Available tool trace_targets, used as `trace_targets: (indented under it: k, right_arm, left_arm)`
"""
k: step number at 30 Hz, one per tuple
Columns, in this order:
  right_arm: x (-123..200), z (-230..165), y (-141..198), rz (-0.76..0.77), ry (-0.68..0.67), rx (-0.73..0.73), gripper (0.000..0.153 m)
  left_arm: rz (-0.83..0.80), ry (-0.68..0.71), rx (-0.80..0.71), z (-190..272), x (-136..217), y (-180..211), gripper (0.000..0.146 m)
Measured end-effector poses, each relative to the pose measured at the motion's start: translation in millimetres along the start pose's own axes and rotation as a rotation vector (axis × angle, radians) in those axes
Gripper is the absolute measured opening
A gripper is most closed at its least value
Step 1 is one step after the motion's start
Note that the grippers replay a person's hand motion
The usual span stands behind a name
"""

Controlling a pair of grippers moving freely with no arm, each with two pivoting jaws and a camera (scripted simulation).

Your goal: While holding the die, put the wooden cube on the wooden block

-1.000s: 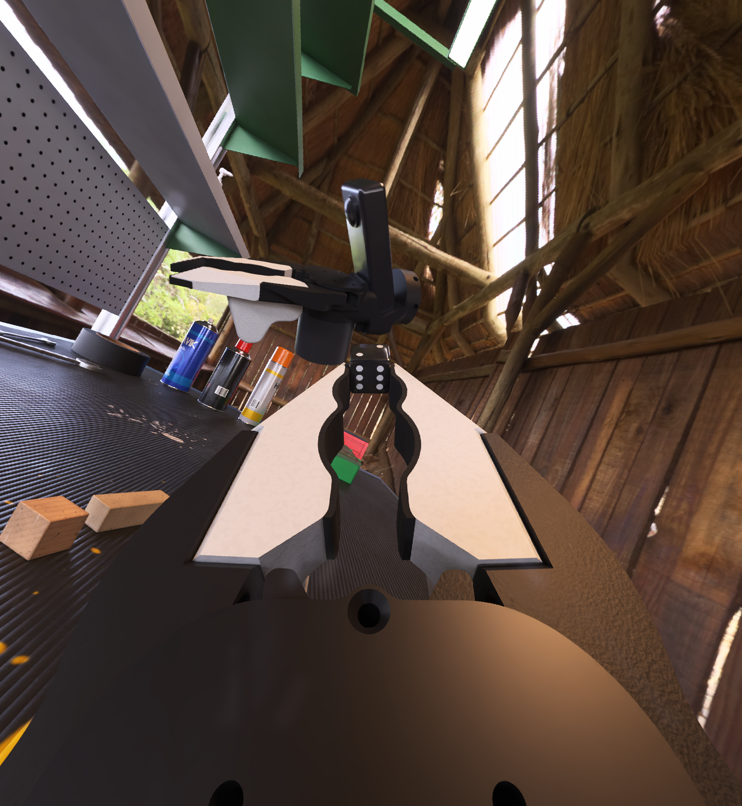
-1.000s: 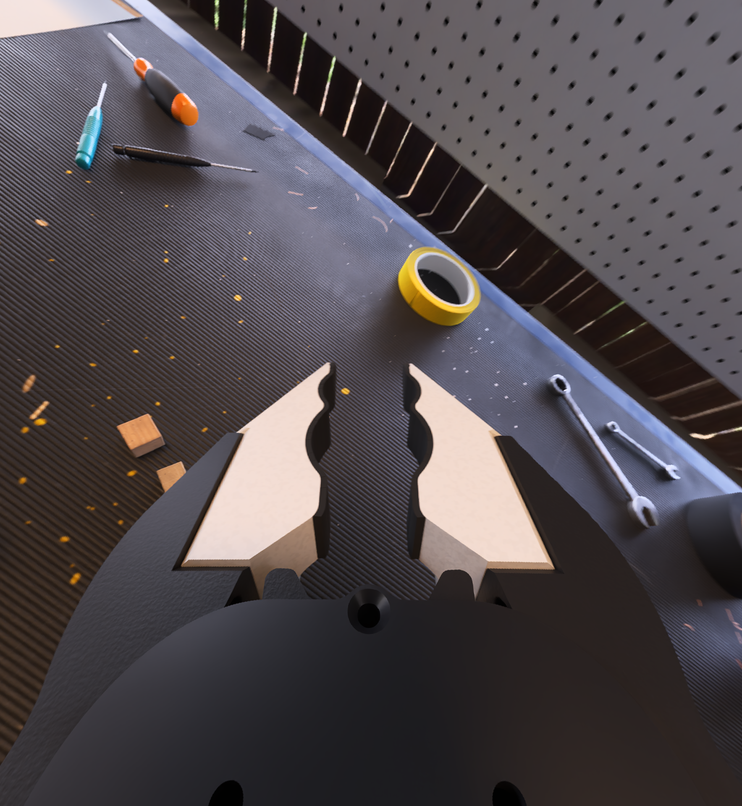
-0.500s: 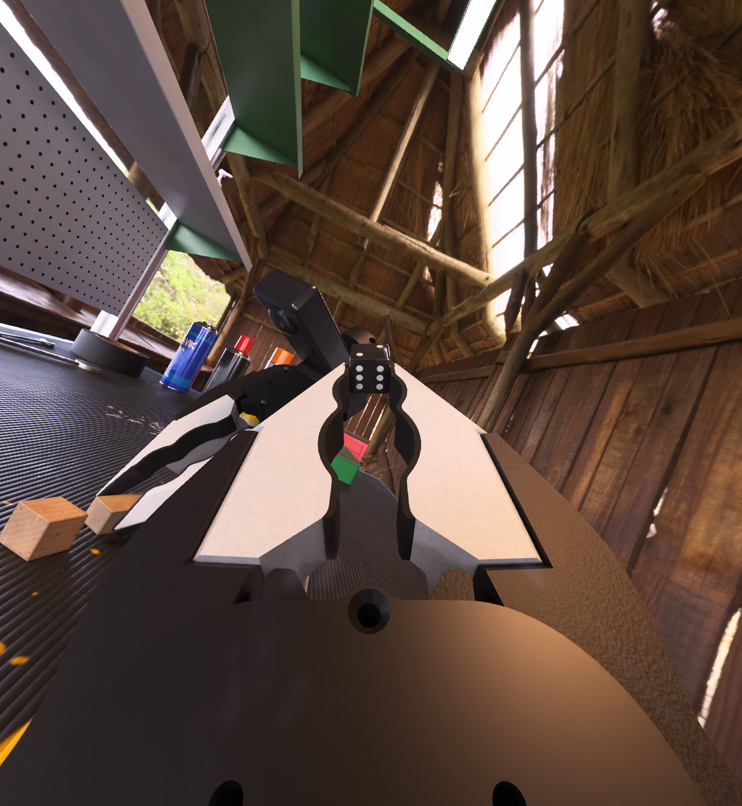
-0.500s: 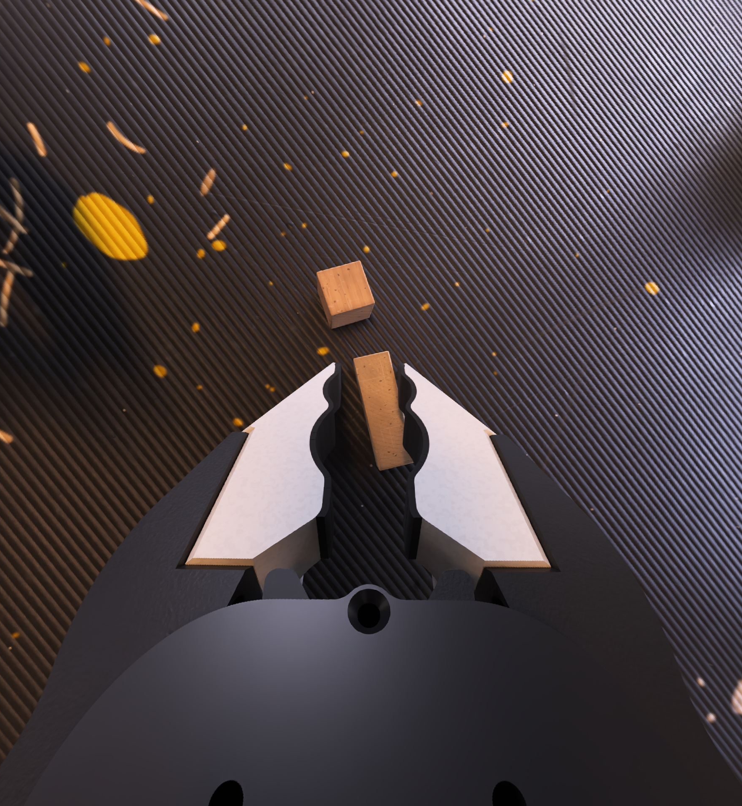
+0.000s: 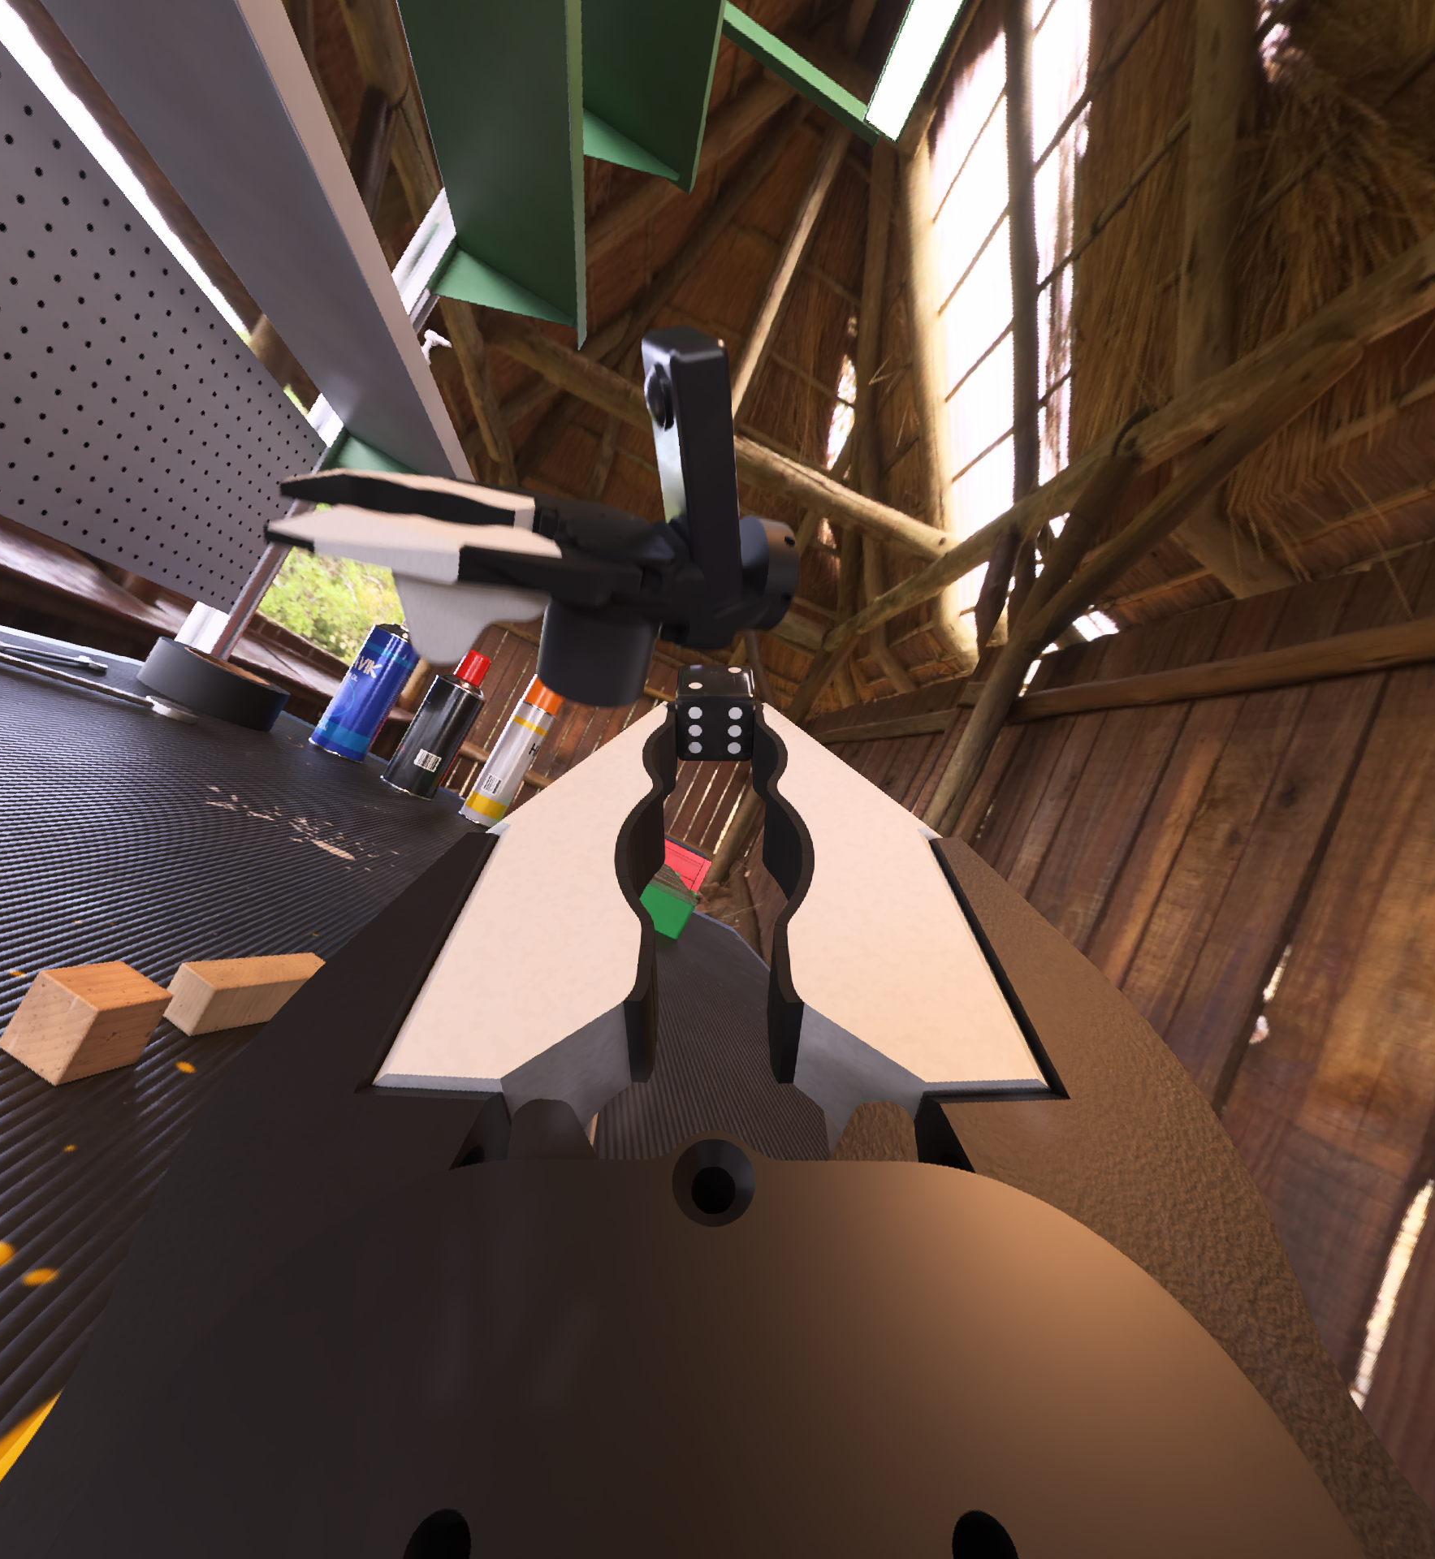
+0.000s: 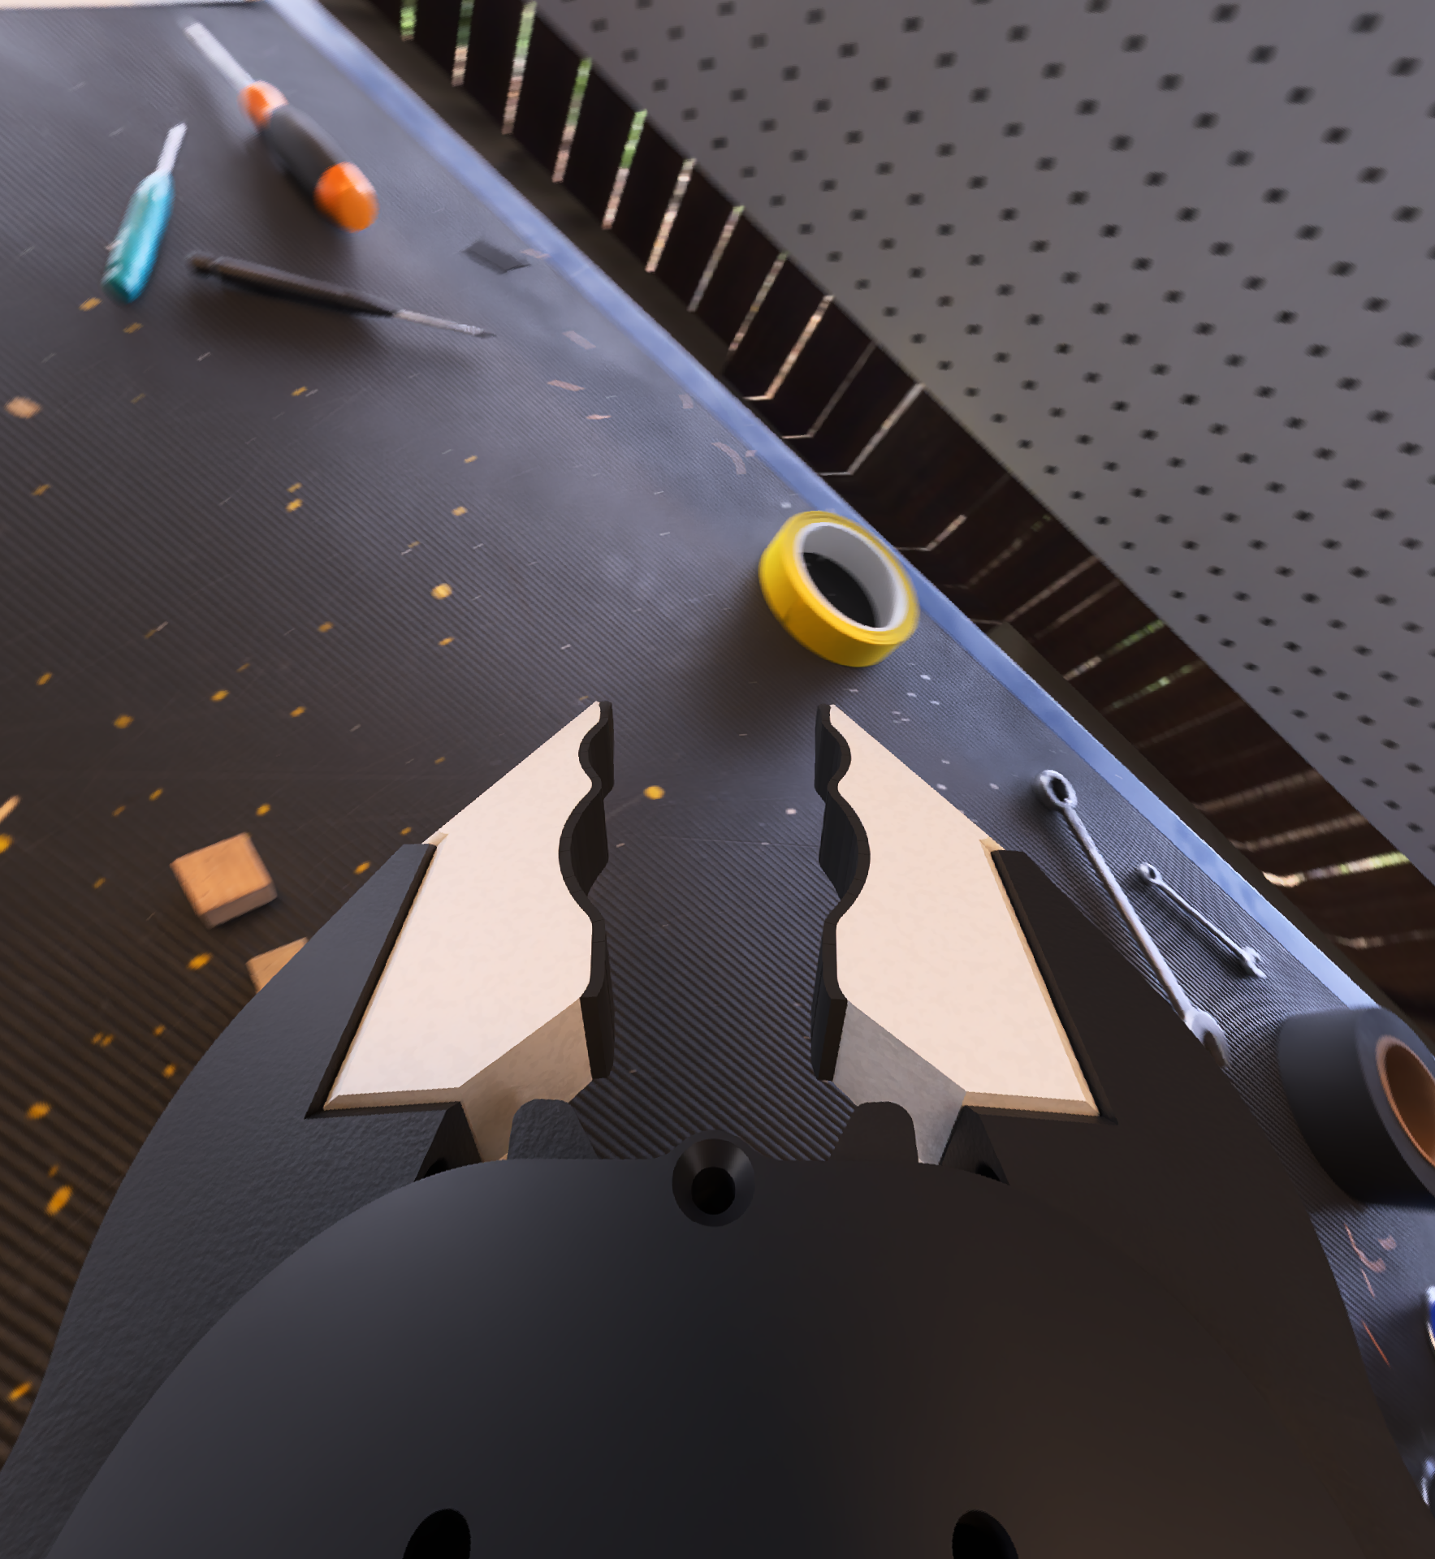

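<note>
My left gripper (image 5: 714, 717) is shut on a black die (image 5: 714, 727) with white dots, held at the fingertips above the black mat. The wooden cube (image 5: 85, 1016) and the longer wooden block (image 5: 237, 987) lie side by side on the mat to its left, close together. My right gripper (image 6: 714, 717) is open and empty, its jaws wide apart. It floats level above the mat in the left wrist view (image 5: 277, 508). In the right wrist view the cube (image 6: 223, 877) lies at the lower left. The block (image 6: 275, 962) is mostly hidden behind the left finger.
A yellow tape roll (image 6: 839, 588), two wrenches (image 6: 1119, 894), a black tape roll (image 6: 1389, 1105) and several screwdrivers (image 6: 309, 156) lie along the mat's back edge under a pegboard (image 6: 1203, 253). Three spray cans (image 5: 435, 730) and a green block (image 5: 665, 907) stand farther off.
Half a second ago the right gripper pointed down with its fingers around the block; it has risen, levelled out and opened wider, empty. The left gripper still holds the die.
</note>
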State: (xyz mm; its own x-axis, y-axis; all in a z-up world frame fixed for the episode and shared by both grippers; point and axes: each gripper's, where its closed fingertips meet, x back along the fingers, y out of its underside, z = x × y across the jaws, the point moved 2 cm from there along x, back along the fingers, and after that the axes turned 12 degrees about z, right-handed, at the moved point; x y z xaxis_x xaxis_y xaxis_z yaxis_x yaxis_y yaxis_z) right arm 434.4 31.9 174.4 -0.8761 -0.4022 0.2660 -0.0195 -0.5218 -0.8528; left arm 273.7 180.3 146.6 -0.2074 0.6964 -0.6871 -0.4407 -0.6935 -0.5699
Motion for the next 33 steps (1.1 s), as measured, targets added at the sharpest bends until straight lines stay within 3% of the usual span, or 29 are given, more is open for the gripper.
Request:
trace_targets:
  k: [4,8,16,20,26,29,33]
  right_arm:
    - [-3.9,-59.0,30.5,-0.021,-0.185,0.064,0.043]
    - [-9.1,-107.6,70.0,-0.096,-0.401,0.012,0.045]
    - [-21.4,-121.6,95.0,-0.140,-0.522,-0.052,0.045]
    - [-20.6,-124.8,98.2,-0.169,-0.563,-0.121,0.035]
    - [-15.5,-119.4,97.7,-0.141,-0.497,-0.074,0.026]
    - [-5.0,-105.4,69.1,-0.019,-0.441,0.002,0.026]
    - [1.4,-37.2,18.7,0.150,-0.153,0.045,0.026]
  left_arm:
    - [-0.001,0.003,0.002,0.4,0.0,0.2,0.016]
    - [0.001,0.006,0.004,0.7,0.1,0.0,0.016]
    - [-0.001,0.004,0.004,0.4,0.1,0.3,0.016]
    - [0.000,0.005,0.006,0.6,0.3,0.1,0.016]
    - [0.001,0.006,0.007,0.8,0.4,0.0,0.016]
    - [0.002,0.007,0.007,0.9,0.5,-0.1,0.016]
    - [0.000,0.006,0.008,0.8,0.2,0.4,0.016]
